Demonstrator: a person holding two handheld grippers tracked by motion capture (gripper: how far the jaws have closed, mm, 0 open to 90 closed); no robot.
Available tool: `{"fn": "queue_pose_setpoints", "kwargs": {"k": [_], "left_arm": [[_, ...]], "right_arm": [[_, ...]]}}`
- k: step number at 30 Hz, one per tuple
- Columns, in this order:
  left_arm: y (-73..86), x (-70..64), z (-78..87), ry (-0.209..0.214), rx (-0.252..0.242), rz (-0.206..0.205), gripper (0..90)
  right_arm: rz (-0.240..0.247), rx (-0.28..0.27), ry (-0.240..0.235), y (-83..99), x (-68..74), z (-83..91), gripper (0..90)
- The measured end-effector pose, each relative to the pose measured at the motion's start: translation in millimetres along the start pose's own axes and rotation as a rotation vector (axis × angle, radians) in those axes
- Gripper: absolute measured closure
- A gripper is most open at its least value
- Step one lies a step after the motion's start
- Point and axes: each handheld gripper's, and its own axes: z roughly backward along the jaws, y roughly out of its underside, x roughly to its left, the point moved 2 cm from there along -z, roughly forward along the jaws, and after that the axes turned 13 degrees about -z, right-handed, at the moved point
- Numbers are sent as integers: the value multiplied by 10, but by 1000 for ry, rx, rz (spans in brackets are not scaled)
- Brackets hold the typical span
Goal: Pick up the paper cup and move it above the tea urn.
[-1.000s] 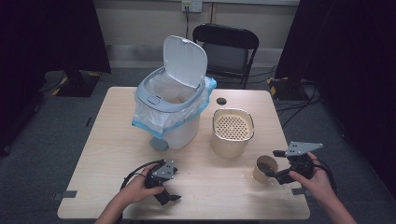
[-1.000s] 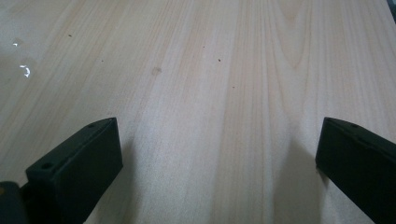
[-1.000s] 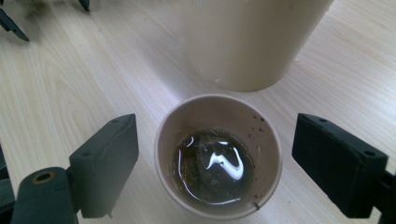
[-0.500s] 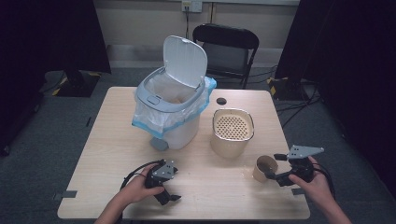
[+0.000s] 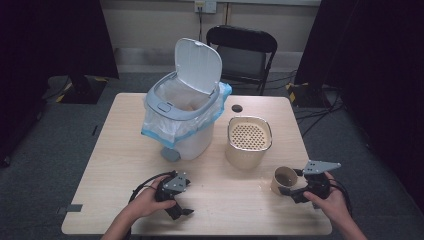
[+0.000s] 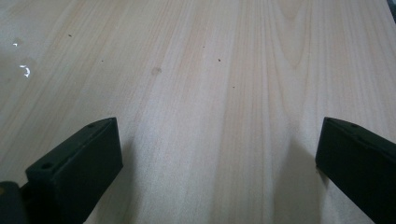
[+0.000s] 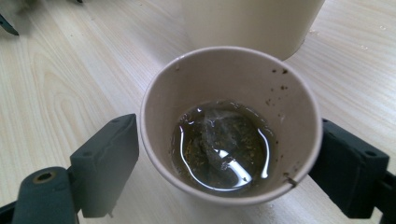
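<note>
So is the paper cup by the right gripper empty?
No. The paper cup stands upright with a shallow pool of brown liquid and a tea bag at the bottom.

A black chair (image 5: 243,55) stands behind the wooden table (image 5: 115,150) on grey carpet (image 5: 45,150), dark curtains flanking.

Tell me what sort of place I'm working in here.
Probably a lab or office recording room: a bare wooden table, black curtains at the sides, a black chair, and grey carpet with cables.

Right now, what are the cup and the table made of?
Cup: likely paper, matte beige, thin rolled rim, wall speckled with tea bits above dark liquid. Table: pale wood or wood-look laminate; printed-looking grain, slight sheen. The right tool brackets the cup.
</note>
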Motion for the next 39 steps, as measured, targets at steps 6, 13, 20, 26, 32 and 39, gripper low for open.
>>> {"fn": "queue_pose_setpoints", "kwargs": {"k": [6,13,20,26,32,39], "left_arm": [[0,0,0,0,0,0,0],[0,0,0,0,0,-1,0],[0,1,0,0,0,-1,0],[0,0,0,0,0,-1,0],[0,1,0,0,0,-1,0],[0,0,0,1,1,0,0]], "right_arm": [[-6,-7,-7,57,-13,-76,141],[-27,-34,-15,99,-30,-131,141],[-43,-74,-18,127,-44,-160,172],[-59,-101,-28,144,-51,-176,197],[-74,-134,-32,187,-65,-194,224],[-82,-156,-26,214,-67,-214,241]]}}
